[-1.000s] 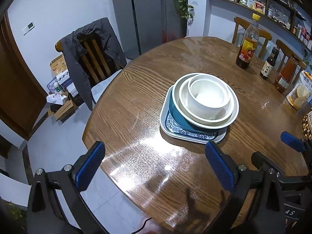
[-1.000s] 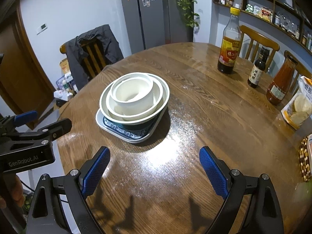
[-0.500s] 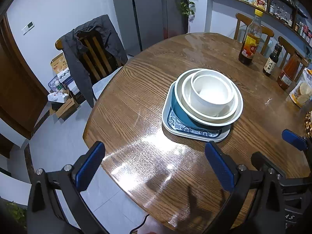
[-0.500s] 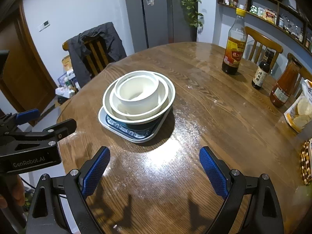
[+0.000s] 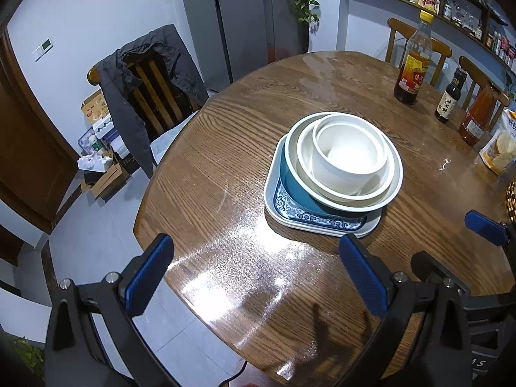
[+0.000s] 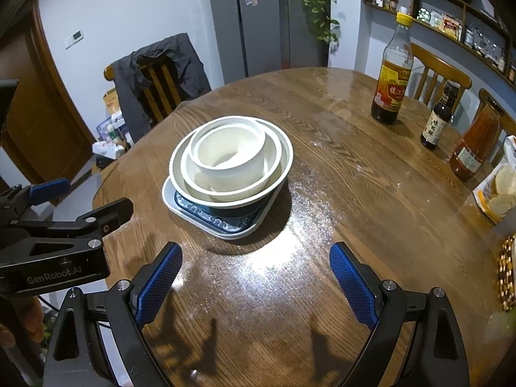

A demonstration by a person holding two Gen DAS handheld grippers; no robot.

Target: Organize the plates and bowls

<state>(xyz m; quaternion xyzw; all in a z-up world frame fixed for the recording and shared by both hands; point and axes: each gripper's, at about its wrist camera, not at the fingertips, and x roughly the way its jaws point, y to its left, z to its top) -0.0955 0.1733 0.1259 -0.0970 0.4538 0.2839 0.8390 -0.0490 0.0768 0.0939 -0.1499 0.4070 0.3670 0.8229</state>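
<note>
On the round wooden table [image 5: 225, 167] stands one stack of dishes. A small white bowl [image 5: 350, 158] sits inside a wider white bowl [image 5: 306, 161], which sits in a teal bowl [image 5: 292, 187] on a square plate with a blue pattern [image 5: 309, 222]. In the right wrist view the small white bowl [image 6: 230, 154] again tops the stack, over the patterned plate [image 6: 222, 222]. My left gripper [image 5: 254, 251] hangs open and empty over the near table edge, short of the stack. My right gripper [image 6: 256, 254] is also open and empty, just in front of the stack.
A tall vinegar bottle [image 6: 391, 74], a small dark bottle [image 6: 437, 119] and a red sauce bottle [image 6: 472, 142] stand at the far right. A snack bag [image 6: 500, 190] lies beside them. A chair draped with a dark jacket [image 5: 145, 96] stands past the table's left edge.
Both views have shifted only slightly. The stack has not moved, and both grippers keep the same wide opening.
</note>
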